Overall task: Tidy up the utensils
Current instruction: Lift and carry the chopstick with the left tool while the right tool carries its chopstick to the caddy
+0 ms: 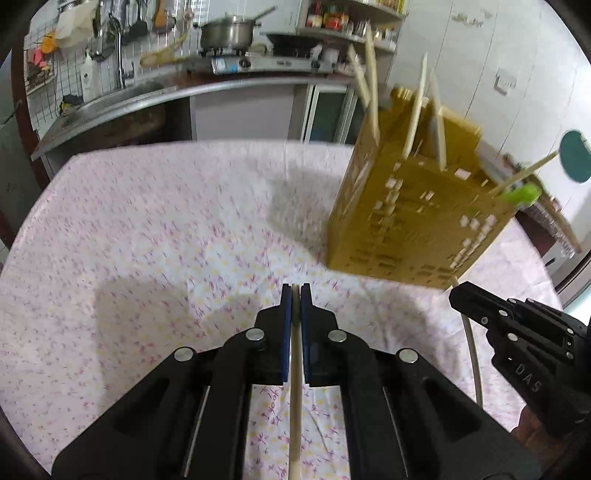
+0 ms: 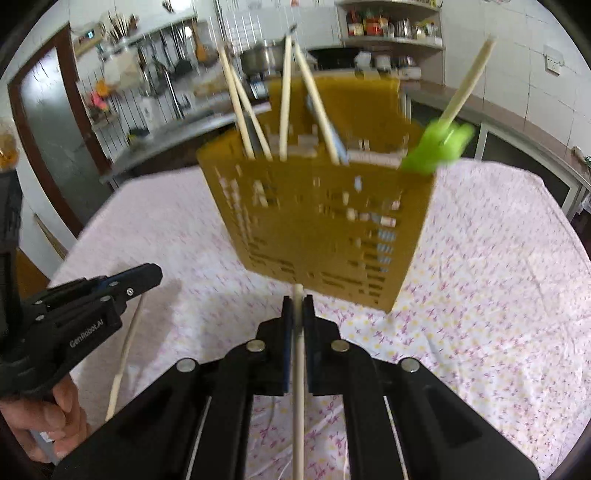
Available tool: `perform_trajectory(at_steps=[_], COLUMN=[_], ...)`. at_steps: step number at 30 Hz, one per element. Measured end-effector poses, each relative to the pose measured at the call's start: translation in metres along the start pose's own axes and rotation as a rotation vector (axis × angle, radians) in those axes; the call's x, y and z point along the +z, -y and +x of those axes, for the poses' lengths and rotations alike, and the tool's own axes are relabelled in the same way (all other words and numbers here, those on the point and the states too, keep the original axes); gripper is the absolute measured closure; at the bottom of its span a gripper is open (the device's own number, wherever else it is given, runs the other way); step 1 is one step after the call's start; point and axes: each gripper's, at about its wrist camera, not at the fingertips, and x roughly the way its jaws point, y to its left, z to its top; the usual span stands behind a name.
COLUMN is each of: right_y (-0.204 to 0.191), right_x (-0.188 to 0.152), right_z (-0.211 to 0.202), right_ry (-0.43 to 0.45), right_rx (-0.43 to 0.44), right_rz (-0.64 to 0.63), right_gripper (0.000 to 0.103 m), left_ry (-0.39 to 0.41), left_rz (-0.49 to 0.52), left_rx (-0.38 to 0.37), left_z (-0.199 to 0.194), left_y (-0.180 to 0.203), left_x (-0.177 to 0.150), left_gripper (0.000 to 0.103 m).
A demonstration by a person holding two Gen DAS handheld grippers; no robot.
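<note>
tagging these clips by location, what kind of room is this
Most likely a home kitchen. A steel pot sits on a gas stove, a sink tap stands by a counter, and shelves hold jars. The work happens on a table with a floral cloth.

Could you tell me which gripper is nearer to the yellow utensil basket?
Right. The right gripper, shut on a chopstick, sits just before the basket. The left gripper, holding another chopstick, is farther off to the basket's left.
</note>
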Motion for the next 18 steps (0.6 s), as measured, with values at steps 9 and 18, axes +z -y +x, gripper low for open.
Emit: perform_trajectory(at_steps=[9, 18], right_y=[0.015, 0.018], right_x=[0.022, 0.029], right_z=[-0.084, -0.137], right_ry=[0.2, 0.339], right_rx=[0.041, 0.041], right_rz=[0.014, 0.019], right_gripper=[0.097, 0.097], left_ry=[0.168, 0.245], left_rz=[0.017, 0.033], left_rx=[-0.015, -0.027], left_z=[-0.07, -0.112], left_y=[0.009, 0.021], left_x=[0.021, 0.024], left_gripper=[0.1, 0.1])
